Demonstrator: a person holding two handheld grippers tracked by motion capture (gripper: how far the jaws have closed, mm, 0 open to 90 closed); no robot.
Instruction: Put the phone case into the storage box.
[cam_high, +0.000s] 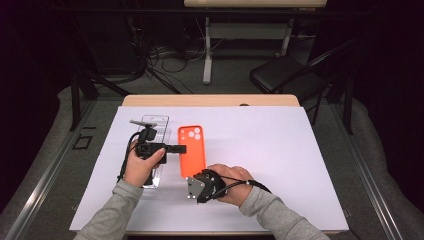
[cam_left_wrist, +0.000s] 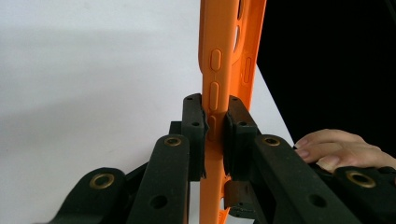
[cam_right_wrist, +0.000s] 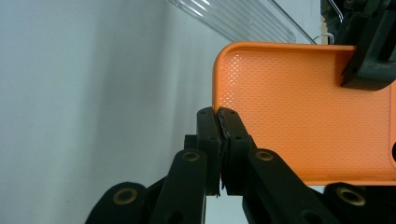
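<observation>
An orange phone case (cam_high: 192, 150) lies lengthwise on the white sheet (cam_high: 280, 155), with its camera holes at the far end. My left gripper (cam_high: 182, 148) comes in from the left and is shut on the case's long side wall (cam_left_wrist: 215, 88), beside its button bumps. My right gripper (cam_high: 196, 176) is at the near end, shut on the case's short rim (cam_right_wrist: 219, 122). The case's dotted inner face (cam_right_wrist: 299, 116) shows in the right gripper view, where a left finger (cam_right_wrist: 369, 56) overlaps its far corner.
A clear plastic box (cam_high: 156, 124) lies left of the case, partly under the person's left hand (cam_high: 140, 167); its ribbed edge (cam_right_wrist: 233, 18) runs along the top of the right gripper view. A black chair (cam_high: 285, 75) and table legs stand beyond the table.
</observation>
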